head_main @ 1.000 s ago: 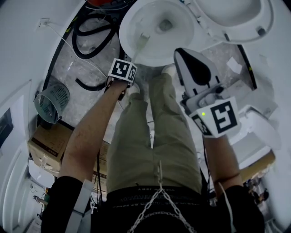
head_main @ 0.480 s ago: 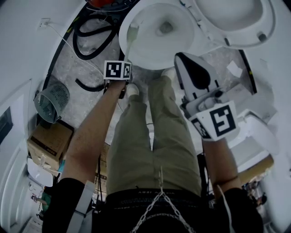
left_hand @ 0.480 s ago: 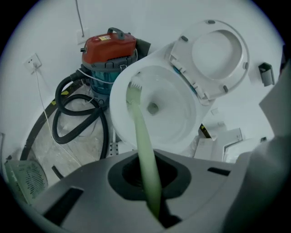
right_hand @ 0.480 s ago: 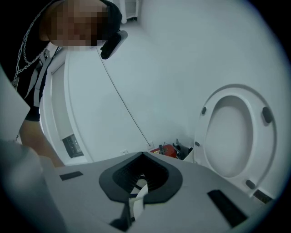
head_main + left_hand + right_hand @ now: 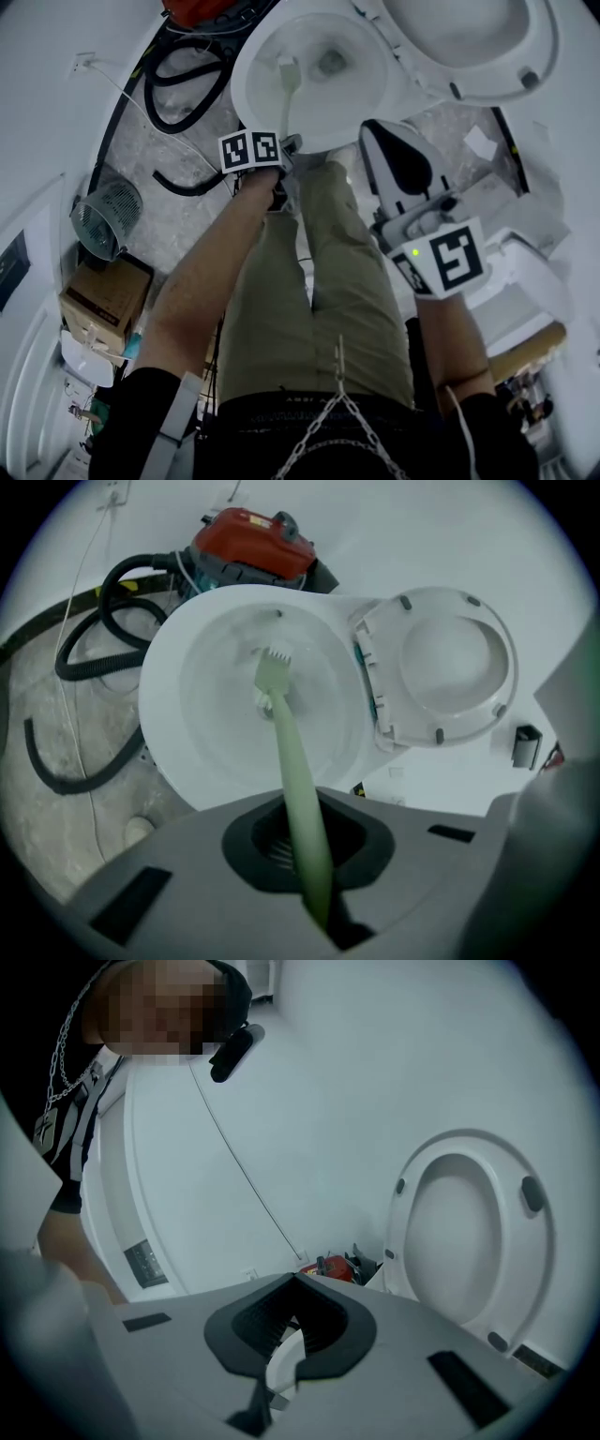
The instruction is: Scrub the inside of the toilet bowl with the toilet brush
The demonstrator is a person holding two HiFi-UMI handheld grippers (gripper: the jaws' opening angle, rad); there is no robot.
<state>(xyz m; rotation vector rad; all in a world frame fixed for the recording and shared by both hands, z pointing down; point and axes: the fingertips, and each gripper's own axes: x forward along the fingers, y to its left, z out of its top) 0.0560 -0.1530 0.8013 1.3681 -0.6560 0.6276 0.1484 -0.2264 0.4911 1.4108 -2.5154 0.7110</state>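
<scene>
The white toilet bowl (image 5: 352, 94) lies at the top of the head view, its seat and lid (image 5: 469, 42) raised to the right. A pale green toilet brush (image 5: 281, 733) runs from my left gripper (image 5: 305, 855) up into the bowl (image 5: 197, 714), with its bristle head (image 5: 273, 660) against the inner wall near the middle. The left gripper (image 5: 281, 141) is shut on the brush handle, just at the bowl's near rim. My right gripper (image 5: 380, 131) hovers right of the bowl, shut and holding nothing. In the right gripper view its jaws (image 5: 292, 1321) point at the raised seat (image 5: 469, 1232).
A red vacuum (image 5: 253, 541) and black hoses (image 5: 178, 84) lie left of and behind the bowl. A mesh waste basket (image 5: 103, 220) and a cardboard box (image 5: 103, 300) stand at the left. The person's legs (image 5: 309, 281) stand directly before the bowl.
The brush head swept to the bowl's left side, then back toward the middle, as the left gripper shifted slightly. The right gripper has hardly moved.
</scene>
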